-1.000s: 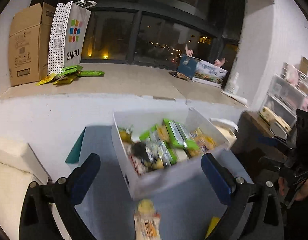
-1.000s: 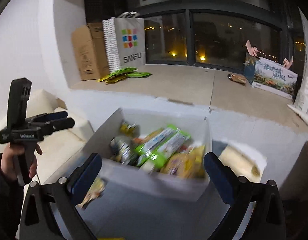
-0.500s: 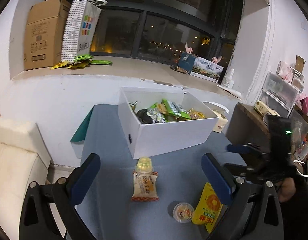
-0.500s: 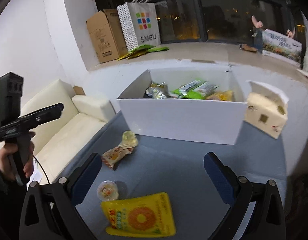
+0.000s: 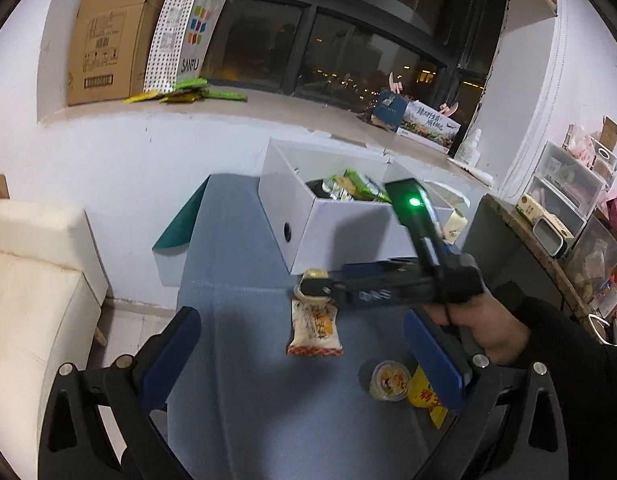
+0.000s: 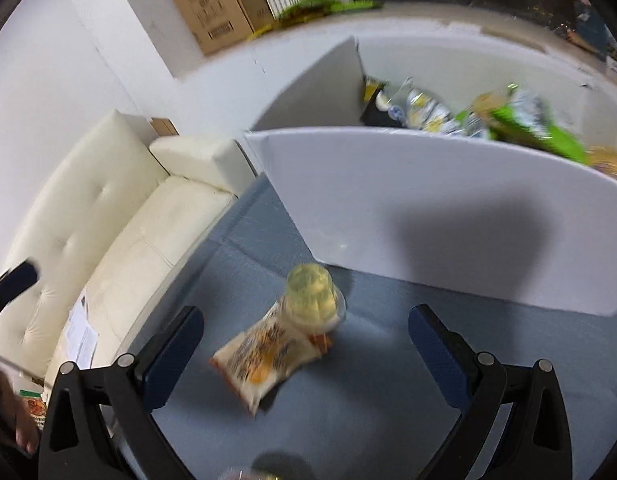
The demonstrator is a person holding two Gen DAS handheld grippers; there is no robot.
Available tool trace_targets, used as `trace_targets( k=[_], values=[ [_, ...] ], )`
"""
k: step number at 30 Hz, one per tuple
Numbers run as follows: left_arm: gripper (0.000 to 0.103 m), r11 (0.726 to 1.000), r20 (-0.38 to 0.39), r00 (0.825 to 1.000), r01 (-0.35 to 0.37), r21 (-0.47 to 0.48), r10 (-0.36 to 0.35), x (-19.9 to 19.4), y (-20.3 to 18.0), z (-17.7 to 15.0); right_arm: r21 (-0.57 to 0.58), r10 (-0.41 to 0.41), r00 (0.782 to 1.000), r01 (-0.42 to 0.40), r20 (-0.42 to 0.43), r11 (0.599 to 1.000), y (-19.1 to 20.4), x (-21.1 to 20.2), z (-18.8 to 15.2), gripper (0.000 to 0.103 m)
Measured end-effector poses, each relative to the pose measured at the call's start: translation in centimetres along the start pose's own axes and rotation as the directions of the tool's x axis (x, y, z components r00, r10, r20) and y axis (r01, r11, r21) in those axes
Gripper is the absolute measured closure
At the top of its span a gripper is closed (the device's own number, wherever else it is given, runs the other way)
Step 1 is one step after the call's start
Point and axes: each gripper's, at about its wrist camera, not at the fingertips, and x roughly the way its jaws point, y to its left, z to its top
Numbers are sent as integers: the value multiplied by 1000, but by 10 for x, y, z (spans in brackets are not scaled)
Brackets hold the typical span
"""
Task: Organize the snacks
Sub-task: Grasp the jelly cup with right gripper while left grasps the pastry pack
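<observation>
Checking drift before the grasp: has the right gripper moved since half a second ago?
Yes. The right gripper has closed in on the jelly cup beside the white box.

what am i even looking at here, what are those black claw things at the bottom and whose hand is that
There is no robot here. A person holds a two-finger gripper in each hand, and each gripper carries a fisheye camera looking out along its fingers.

The left camera shows the open, empty left gripper. Ahead, the person's hand holds the right gripper, reaching over the snacks.

The right camera shows the right gripper, also open and empty, pointed at a clear jelly cup that sits against an orange-and-white snack packet.

These lie on a blue table before a white box already holding snacks. Another small cup and a yellow packet lie nearby. Nothing is held.
</observation>
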Motion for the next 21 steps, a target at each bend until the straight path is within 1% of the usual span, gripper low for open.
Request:
trace_targets(
  k=[1,3,4,5,8,10,13,14,17,19,21],
  values=[
    [0,1000,-7,1000,-2,-3,2,3,1,-2,-3,-2,1000,2,-14,1000,1,7,2,13],
    [0,1000,-17,1000,-1,-4,1,7,1,-4,-16,-9,999,9,-44,1000,1,22,2,51],
    [0,1000,-22,1000,5,-1,-5,9,1,-5,-18,-21,998,20,-54,1000,0,27,1,66],
    [0,1000,-25,1000,8,1,-8,11,0,-5,-12,-18,999,17,-47,1000,-1,26,-1,68],
    [0,1000,-52,998,19,5,-19,23,-2,-5,-14,-1,999,1,-37,1000,-3,17,-5,68],
    [0,999,-71,997,39,12,-38,33,-6,-5,-14,-4,1000,4,-19,1000,-8,5,-9,68],
    [0,997,-123,990,70,35,-66,55,-16,-5,20,21,999,-21,26,1000,-21,-22,-15,68],
    [0,996,-156,985,77,48,-69,67,-20,-6,31,27,999,-29,46,999,-24,-31,-18,68],
    [0,994,-234,970,80,69,-62,99,-28,-9,46,11,994,-16,104,999,-35,-65,-30,68],
    [0,994,-269,961,83,72,-61,115,-29,-12,65,4,991,-12,136,998,-44,-86,-39,68],
    [0,995,-304,952,70,69,-46,134,-28,-14,86,-16,986,2,166,996,-52,-107,-52,68]
  ],
)
